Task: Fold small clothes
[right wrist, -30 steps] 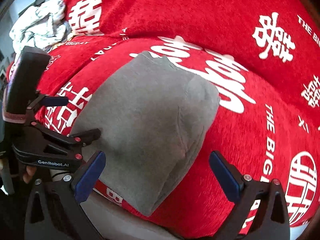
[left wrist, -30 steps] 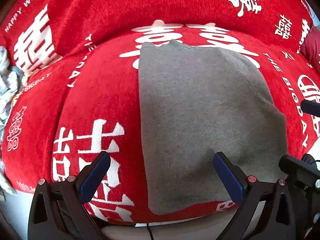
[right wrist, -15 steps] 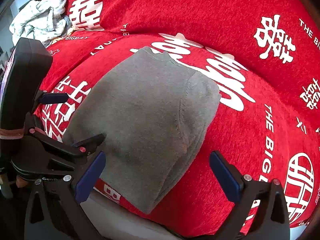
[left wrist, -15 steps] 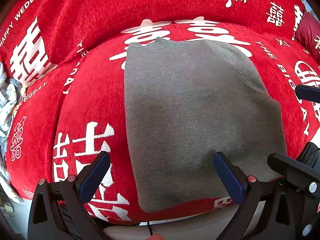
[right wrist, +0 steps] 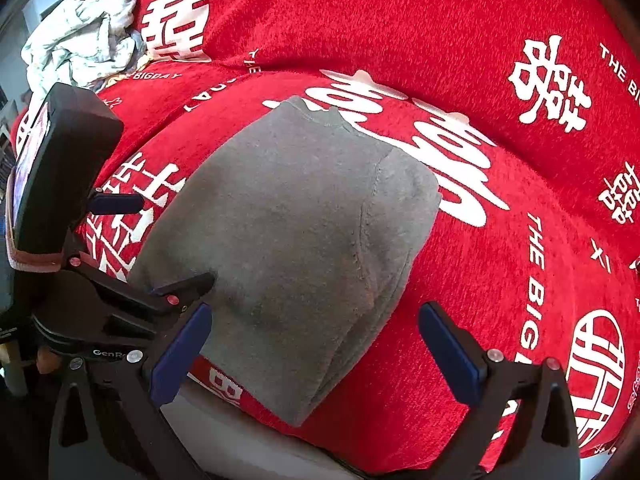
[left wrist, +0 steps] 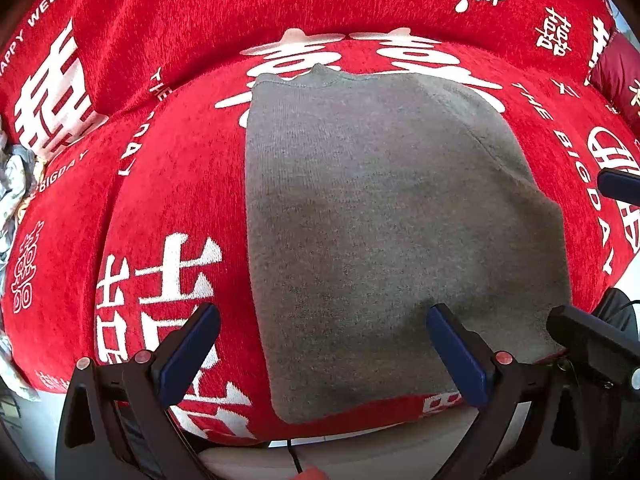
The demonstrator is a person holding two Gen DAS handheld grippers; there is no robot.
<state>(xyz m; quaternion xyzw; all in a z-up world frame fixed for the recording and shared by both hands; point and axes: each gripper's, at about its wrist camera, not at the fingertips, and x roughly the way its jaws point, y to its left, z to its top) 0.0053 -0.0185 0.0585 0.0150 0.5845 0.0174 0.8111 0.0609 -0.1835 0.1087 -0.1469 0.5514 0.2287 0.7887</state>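
Observation:
A grey knit garment [left wrist: 384,232] lies folded lengthwise on a red sofa cover, its near hem at the seat's front edge. It also shows in the right wrist view [right wrist: 288,248]. My left gripper [left wrist: 320,348] is open and empty, hovering over the garment's near left part. My right gripper [right wrist: 316,348] is open and empty over the garment's near right corner. The left gripper's body [right wrist: 80,280] shows at the left of the right wrist view.
The red sofa cover [left wrist: 160,160] has white lettering and a raised backrest [left wrist: 240,8] behind the seat. A crumpled pile of pale clothes [right wrist: 80,48] lies at the far left. A dark red cushion [left wrist: 616,72] sits at the far right.
Both grippers have stayed open and shifted slightly closer over the garment's near end. The garment has not moved.

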